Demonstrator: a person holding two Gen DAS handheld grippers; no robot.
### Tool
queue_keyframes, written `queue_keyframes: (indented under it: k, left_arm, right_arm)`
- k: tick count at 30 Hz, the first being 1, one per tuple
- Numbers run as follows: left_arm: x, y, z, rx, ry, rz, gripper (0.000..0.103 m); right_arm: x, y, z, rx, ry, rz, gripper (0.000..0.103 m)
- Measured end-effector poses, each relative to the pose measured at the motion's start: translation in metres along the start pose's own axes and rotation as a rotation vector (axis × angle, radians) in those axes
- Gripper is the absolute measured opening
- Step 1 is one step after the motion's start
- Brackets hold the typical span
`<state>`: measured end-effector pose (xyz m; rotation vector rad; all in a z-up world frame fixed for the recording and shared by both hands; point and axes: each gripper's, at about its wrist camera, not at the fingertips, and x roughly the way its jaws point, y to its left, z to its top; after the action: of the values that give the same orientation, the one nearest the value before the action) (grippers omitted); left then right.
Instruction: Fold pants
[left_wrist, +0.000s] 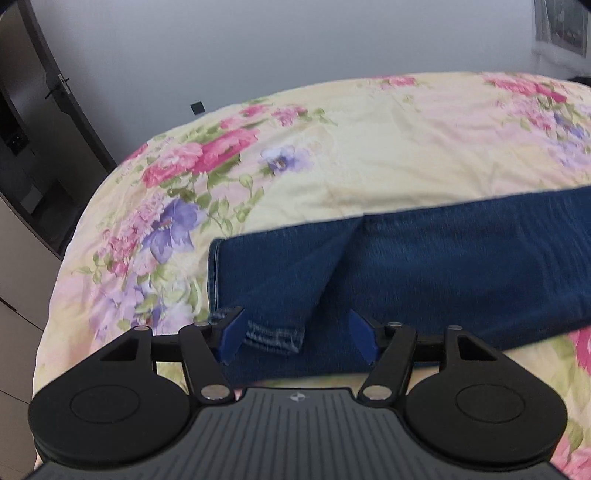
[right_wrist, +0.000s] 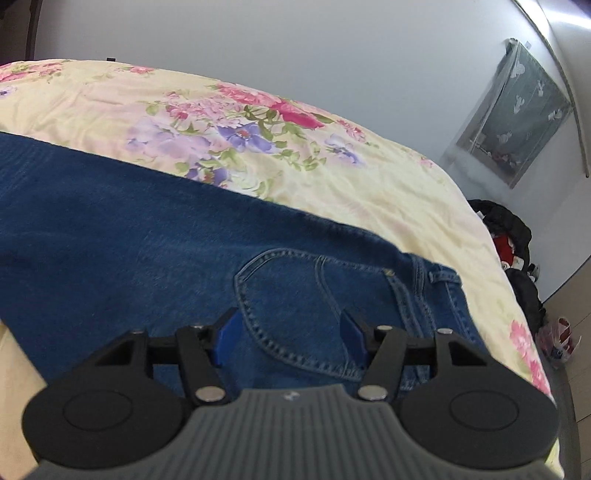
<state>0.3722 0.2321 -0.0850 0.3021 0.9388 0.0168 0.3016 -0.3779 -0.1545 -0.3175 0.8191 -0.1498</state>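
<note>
Lying under open jaws — jeans (right_wrist: 155, 236)

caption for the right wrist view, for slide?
Open right gripper above the back pocket of blue jeans spread on a floral bedspread.

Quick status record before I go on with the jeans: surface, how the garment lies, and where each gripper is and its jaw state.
surface: floral bedspread
garment: blue jeans, laid lengthwise across the bed, one leg lying over the other
hem end: frayed cuffs, toward the left gripper
waist end: back pocket facing up, toward the right gripper
left gripper: open, over the cuffs, holding nothing
right gripper: open, over the pocket, holding nothing
contact with cloth: cannot tell
</note>
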Motion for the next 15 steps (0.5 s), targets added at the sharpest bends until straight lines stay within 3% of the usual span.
queue_keyframes:
  k: [2, 5, 7, 12, 15]
  left_arm:
    - [0.01, 0.0, -0.015, -0.027, 0.035, 0.004, 0.063]
    - [0.029, 0.009, -0.029, -0.124, 0.074, -0.067, 0.049]
    - [0.042, 0.013, -0.028, -0.157, 0.075, -0.057, 0.039]
    - [0.055, 0.032, 0.003, -0.215, -0.018, 0.013, 0.036]
    - [0.067, 0.046, 0.024, -0.252, -0.04, 0.101, 0.036]
  right_arm:
    - [0.0, 0.007, -0.01, 0.005, 0.019, -0.015, 0.055]
    - [-0.001, 0.009, -0.021, 0.067, 0.043, -0.041, 0.055]
    - [-0.006, 0.009, -0.026, 0.105, 0.021, -0.06, 0.055]
    - [-0.022, 0.027, -0.034, 0.08, -0.05, -0.097, 0.055]
    - [-0.023, 0.039, -0.041, 0.059, -0.051, -0.113, 0.055]
